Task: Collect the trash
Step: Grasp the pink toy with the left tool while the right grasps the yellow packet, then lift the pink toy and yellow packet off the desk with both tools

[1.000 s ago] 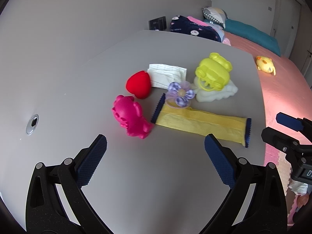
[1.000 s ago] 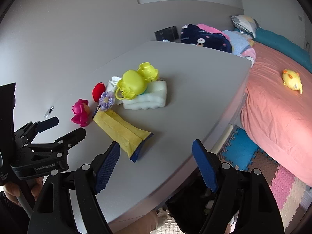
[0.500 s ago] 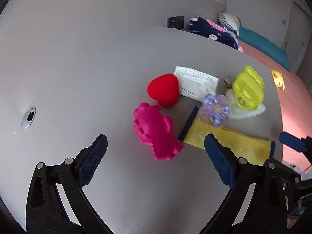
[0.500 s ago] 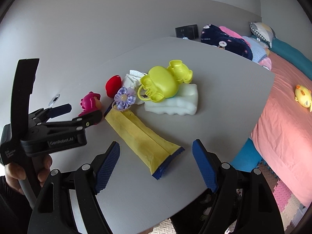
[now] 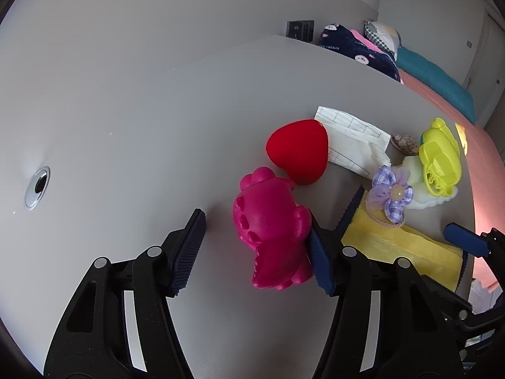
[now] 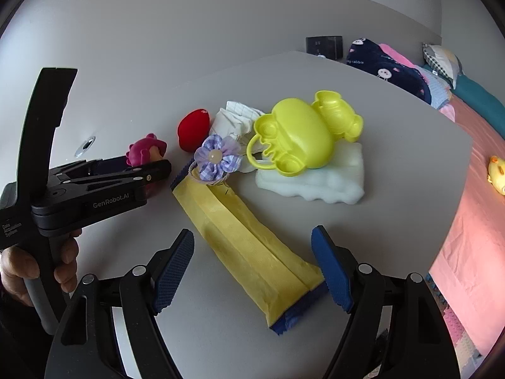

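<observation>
On the grey bench (image 5: pixel 132 145), left wrist view, the left claw (image 5: pixel 257 246) brackets the pink toy (image 5: pixel 271 230); jaws are closing, right pad touching the toy's flank at 3 o'clock, left pad w/ a gap at 9, so no grip yet. The toy lies on its side, prob. why the claw comes in steeply from above, to pinch it across the body. At the toy's 1 o'clock, touching or nearly, sits the red heart (image 5: pixel 298 151); the paper (image 5: pixel 353 135) is past that, partly under the heart. Right wrist view: right claw (image 6: pixel 252 271) stands wide, nothing pressed, straddling the near end of the yellow wrapper (image 6: pixel 249 243), which runs flat from 5 toward 11 o'clock. Wrapper is the likeliest trash here, thin & flat, so the claw prob. needs an edge pinch at the blue sealed end. The flower tie (image 6: pixel 216 158) rests on the wrapper's far end and could be dragged along. Green toy (image 6: pixel 303 135) is perched on the foam (image 6: pixel 331 183) at 1 o'clock, clear of both claws. No bin visible in either view.
</observation>
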Motion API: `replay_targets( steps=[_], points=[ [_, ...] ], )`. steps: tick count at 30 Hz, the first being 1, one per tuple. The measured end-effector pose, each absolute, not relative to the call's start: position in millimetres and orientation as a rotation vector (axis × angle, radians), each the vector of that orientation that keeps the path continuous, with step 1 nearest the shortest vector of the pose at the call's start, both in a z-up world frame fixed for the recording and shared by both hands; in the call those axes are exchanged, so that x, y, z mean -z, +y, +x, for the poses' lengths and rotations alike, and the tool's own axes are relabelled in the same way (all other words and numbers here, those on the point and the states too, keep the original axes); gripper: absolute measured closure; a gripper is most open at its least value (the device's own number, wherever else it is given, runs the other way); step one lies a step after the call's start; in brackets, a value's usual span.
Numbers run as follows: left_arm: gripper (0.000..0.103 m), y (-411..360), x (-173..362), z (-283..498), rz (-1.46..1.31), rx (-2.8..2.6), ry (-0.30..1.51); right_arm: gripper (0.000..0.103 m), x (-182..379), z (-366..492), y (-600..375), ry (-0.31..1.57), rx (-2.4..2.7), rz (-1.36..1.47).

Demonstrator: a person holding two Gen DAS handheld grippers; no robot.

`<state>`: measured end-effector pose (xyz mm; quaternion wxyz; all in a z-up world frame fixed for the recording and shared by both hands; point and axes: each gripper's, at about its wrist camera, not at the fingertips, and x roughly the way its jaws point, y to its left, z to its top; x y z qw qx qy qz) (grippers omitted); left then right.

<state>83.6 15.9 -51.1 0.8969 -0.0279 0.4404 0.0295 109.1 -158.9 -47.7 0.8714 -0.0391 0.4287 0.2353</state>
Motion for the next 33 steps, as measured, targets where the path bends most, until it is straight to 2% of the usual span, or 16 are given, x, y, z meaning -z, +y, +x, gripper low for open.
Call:
replay_targets(
  steps=[7, 12, 14, 17, 19, 22, 26, 33],
  points=[
    [0.044, 25.7, 50.6, 89.3, -0.076, -0.069, 0.909, 0.027, 51.3, 107.1, -144.5, 0.885, -0.495, -0.146],
    [0.044, 24.9, 51.4, 91.4, -0.059, -0.07, 0.915, 0.044, 52.3, 101.2, -137.7, 0.868, -0.475, -0.211],
    [0.044, 22.3, 52.1, 91.4, -0.034, -0.08, 0.921, 0.056, 51.3, 100.4, -137.1, 0.869, -0.484, -0.211],
    [0.045, 20.5, 52.1, 96.8, -0.03, -0.087, 0.923, 0.065, 50.1, 98.8, -135.9, 0.879, -0.489, -0.204],
    [0.057, 21.2, 51.5, 96.1, -0.031, -0.091, 0.92, 0.067, 48.9, 98.9, -136.7, 0.894, -0.501, -0.175],
    [0.063, 22.8, 51.1, 96.4, -0.033, -0.094, 0.916, 0.078, 47.3, 99.9, -141.6, 0.937, -0.548, -0.079],
    [0.063, 23.4, 51.0, 95.8, -0.041, -0.089, 0.915, 0.08, 49.0, 100.0, -150.6, 1.0, -0.607, 0.072],
    [0.063, 20.0, 44.7, 89.2, -0.038, -0.071, 0.899, 0.081, 37.7, 85.1, -158.6, 0.963, -0.616, 0.123]
  ],
)
